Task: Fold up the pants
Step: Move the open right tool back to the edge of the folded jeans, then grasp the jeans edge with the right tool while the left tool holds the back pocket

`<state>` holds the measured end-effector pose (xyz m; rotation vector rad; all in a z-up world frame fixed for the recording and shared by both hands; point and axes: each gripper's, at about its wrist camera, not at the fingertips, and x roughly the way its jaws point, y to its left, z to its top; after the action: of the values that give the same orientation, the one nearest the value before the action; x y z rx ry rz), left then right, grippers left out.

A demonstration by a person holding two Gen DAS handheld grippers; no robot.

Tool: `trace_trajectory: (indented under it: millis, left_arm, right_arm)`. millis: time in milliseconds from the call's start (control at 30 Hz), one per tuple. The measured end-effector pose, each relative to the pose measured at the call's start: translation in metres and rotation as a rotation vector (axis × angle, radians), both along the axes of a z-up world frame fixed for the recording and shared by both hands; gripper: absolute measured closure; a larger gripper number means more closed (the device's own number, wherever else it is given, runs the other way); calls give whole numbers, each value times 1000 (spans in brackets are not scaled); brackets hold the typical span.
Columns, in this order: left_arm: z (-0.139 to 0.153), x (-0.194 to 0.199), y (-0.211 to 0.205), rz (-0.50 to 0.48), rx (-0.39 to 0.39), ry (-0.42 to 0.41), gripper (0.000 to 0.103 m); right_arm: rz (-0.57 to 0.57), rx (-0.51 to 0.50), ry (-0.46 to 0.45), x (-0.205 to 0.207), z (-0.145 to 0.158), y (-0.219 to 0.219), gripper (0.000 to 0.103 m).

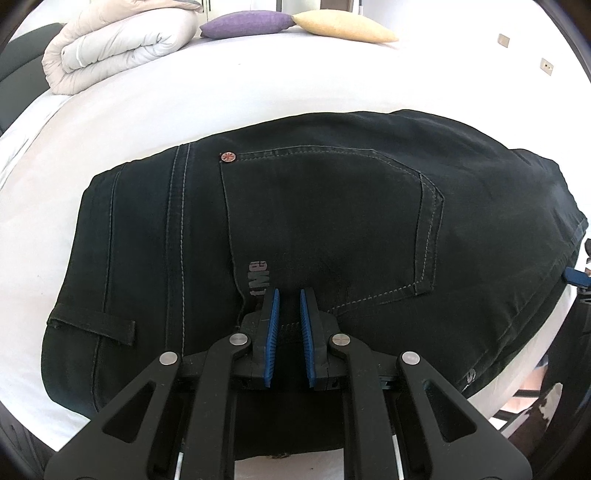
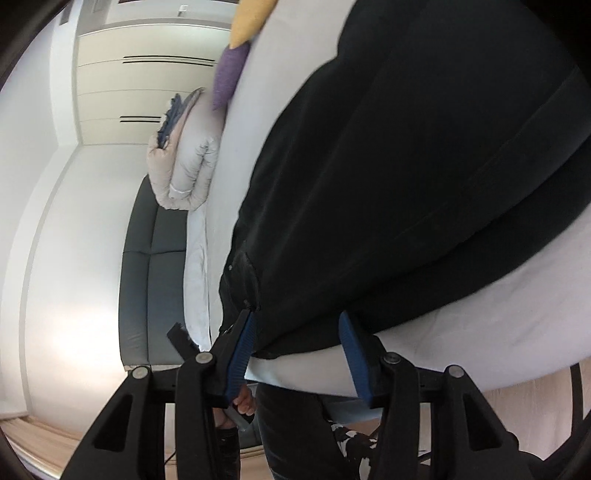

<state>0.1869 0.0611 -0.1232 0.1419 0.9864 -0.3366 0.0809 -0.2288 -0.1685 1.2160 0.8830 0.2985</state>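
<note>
Dark denim pants (image 1: pixel 295 221) lie flat on the white bed (image 1: pixel 184 96), a back pocket facing up. My left gripper (image 1: pixel 289 306) points down onto them just below the pocket, its blue pads nearly together and pinching a ridge of the denim. In the right wrist view the pants (image 2: pixel 424 166) fill the upper right, blurred. My right gripper (image 2: pixel 297 325) stands open at their near edge: the cloth hangs between the wide-apart fingers and the pads do not press on it. One blue tip of the right gripper (image 1: pixel 578 277) shows at the pants' right edge in the left wrist view.
A rolled pale duvet (image 1: pixel 118 44), a purple cushion (image 1: pixel 245 24) and a yellow cushion (image 1: pixel 347 26) lie at the far end of the bed. A dark padded headboard (image 2: pixel 155 277) and white wardrobe doors (image 2: pixel 147 92) stand beyond. A person's hand (image 2: pixel 245 402) and dark trousers show below the bed edge.
</note>
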Motion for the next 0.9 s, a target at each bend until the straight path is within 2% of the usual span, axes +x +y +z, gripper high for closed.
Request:
trace_trajectory:
  millis: [100,233,300,333,367,433,567,700,900]
  left_arm:
    - [0,2,5,-8,-10,0,91]
    - [1,1,10,-12,-16,-4,91]
    - [2,0,11,-10,-14,-6,91]
    - [2,0,11,-9,-10,-8,91]
    - [2,-1,11,-11,-5,-10,91]
    - [2,-4,9,-18,11,-18,91]
    - [5,-9,6,-41,45,-30,91]
    - [4,-13,7,-51,57,-43,91]
    - [4,-18,-2,-23,67,-61,91]
  right_arm:
    - [-11,58,36,-2,-14,5,52]
    - [1,48,27,5,-15,17,57]
    - [19,34,28,15,-15,22,68]
    - [24,24,34,20,-17,21,83]
    - [28,18,42,23,-19,23,93]
    - [30,-14,49,26,-22,25,99]
    - [52,-130,19,19,-9,32,101]
    - [32,-119,18,4,-22,29,102]
    - [44,-194,4,11,-9,39,102]
